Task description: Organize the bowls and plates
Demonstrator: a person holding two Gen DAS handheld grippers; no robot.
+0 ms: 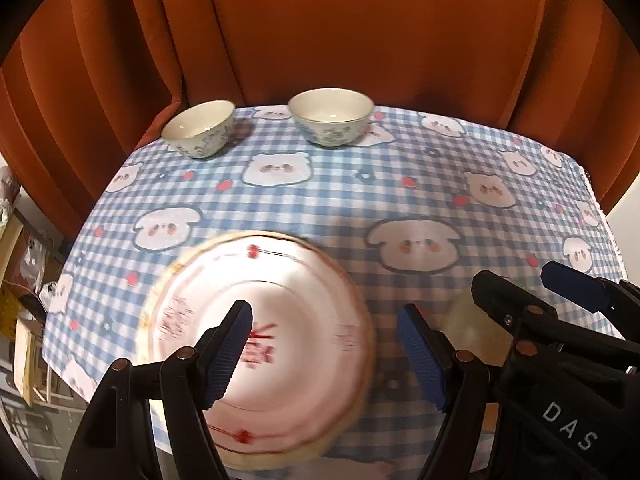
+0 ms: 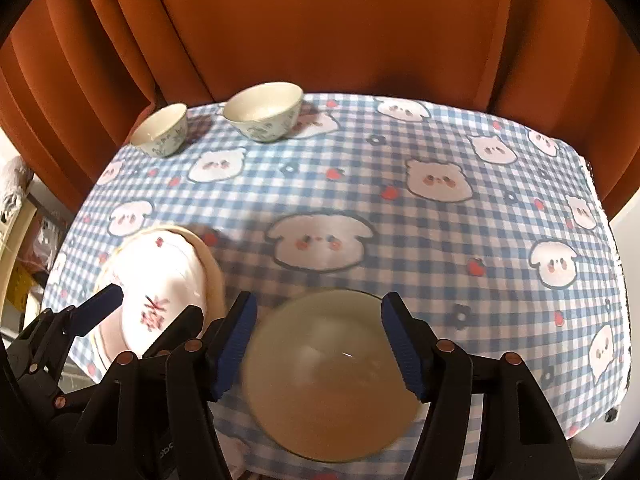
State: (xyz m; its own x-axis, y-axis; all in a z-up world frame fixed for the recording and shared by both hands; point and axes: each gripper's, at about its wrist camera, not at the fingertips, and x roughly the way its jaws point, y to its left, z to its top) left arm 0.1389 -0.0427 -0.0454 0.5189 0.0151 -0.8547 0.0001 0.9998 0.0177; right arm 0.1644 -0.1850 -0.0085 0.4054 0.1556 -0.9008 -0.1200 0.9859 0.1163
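A white plate with red writing (image 1: 276, 332) lies on the near left of the checked cloth; it also shows in the right wrist view (image 2: 160, 280). My left gripper (image 1: 324, 354) is open just above it, its left finger over the plate's middle. A plain beige plate (image 2: 332, 384) lies at the near edge, to the right of the white one. My right gripper (image 2: 318, 350) is open over it, fingers on either side. Two small patterned bowls, left (image 1: 199, 128) and right (image 1: 331, 116), stand apart at the far left edge.
The blue-and-white checked tablecloth (image 2: 420, 208) with cartoon animals covers the table. An orange curtain (image 1: 320, 20) hangs right behind it. Clutter and shelving show past the table's left edge (image 1: 24, 320). The right gripper shows at the left view's right side (image 1: 560, 292).
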